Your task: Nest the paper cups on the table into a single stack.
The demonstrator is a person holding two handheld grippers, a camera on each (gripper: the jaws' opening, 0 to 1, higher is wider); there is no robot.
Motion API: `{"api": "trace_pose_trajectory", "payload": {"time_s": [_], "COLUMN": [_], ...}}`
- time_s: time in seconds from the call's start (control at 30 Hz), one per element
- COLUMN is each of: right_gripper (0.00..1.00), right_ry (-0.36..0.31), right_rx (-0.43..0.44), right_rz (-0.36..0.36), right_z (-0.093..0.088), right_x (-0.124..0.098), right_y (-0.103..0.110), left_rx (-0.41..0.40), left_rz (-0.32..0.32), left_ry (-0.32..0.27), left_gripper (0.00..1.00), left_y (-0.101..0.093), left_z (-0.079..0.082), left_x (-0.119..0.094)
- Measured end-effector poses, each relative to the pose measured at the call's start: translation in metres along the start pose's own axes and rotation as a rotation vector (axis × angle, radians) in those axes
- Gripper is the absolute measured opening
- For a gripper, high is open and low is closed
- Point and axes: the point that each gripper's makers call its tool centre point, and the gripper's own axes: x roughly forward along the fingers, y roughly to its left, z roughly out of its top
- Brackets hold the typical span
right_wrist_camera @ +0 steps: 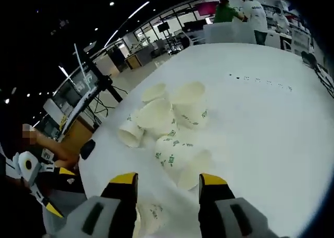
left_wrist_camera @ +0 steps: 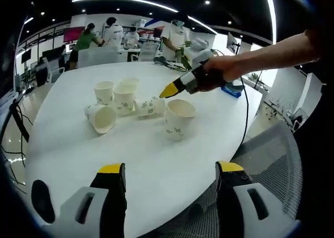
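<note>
Several white paper cups with green print sit loose on the white table [left_wrist_camera: 68, 159]. Three stand upright in a cluster [left_wrist_camera: 124, 98]. One lies on its side at the left [left_wrist_camera: 102, 118], another lies beside the cluster [left_wrist_camera: 148, 106], and a larger one stands apart [left_wrist_camera: 179, 118]. My left gripper [left_wrist_camera: 171, 170] is open above the table's near edge, well short of the cups. A hand [left_wrist_camera: 219, 73] holds my right gripper [left_wrist_camera: 167, 90] just above the lying cup. In the right gripper view, my right gripper [right_wrist_camera: 168, 179] is open over a lying cup [right_wrist_camera: 172, 152], with the cluster [right_wrist_camera: 190, 105] beyond.
A grey mesh chair [left_wrist_camera: 271, 159] stands at the table's near right edge. A blue object [left_wrist_camera: 232, 90] and a cable [left_wrist_camera: 245, 118] lie on the table's right side. Several people [left_wrist_camera: 109, 32] stand at desks far behind. Bare tabletop [right_wrist_camera: 261, 118] stretches past the cups.
</note>
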Motion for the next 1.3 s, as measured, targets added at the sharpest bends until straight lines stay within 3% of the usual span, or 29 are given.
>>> {"api": "trace_pose_trajectory", "payload": {"time_s": [0.23, 0.43, 0.6, 0.7, 0.8, 0.9, 1.03, 1.1, 1.3], "right_gripper": [0.43, 0.43, 0.39, 0.39, 0.39, 0.38, 0.38, 0.37, 0.29], "right_ry": [-0.027, -0.016, -0.031, -0.018, -0.009, -0.012, -0.009, -0.007, 0.003], "right_rx": [0.039, 0.074, 0.143, 0.124, 0.113, 0.12, 0.12, 0.113, 0.099], "right_rz": [0.052, 0.102, 0.186, 0.2, 0.206, 0.212, 0.22, 0.222, 0.242], "right_z": [0.006, -0.002, 0.001, 0.0, -0.003, 0.0, -0.001, 0.001, 0.0], "right_x": [0.008, 0.018, 0.027, 0.033, 0.028, 0.032, 0.029, 0.034, 0.036], "right_y": [-0.001, 0.01, 0.017, 0.018, 0.034, 0.029, 0.043, 0.037, 0.045], "left_rx": [-0.003, -0.012, -0.012, -0.01, -0.006, -0.009, -0.015, -0.017, -0.022], "left_rz": [-0.006, 0.002, 0.01, 0.009, 0.01, 0.013, 0.017, 0.017, 0.02], "left_ry": [0.013, 0.02, 0.031, 0.038, 0.043, 0.046, 0.05, 0.052, 0.061], "left_gripper": [0.68, 0.68, 0.67, 0.67, 0.67, 0.67, 0.67, 0.67, 0.67], "left_y": [-0.002, -0.001, 0.001, 0.001, 0.001, 0.002, 0.003, 0.004, 0.006], "left_z": [-0.002, -0.003, -0.005, -0.006, -0.007, -0.008, -0.008, -0.008, -0.01], "left_x": [-0.001, 0.0, 0.001, 0.001, 0.002, 0.002, 0.003, 0.003, 0.007]}}
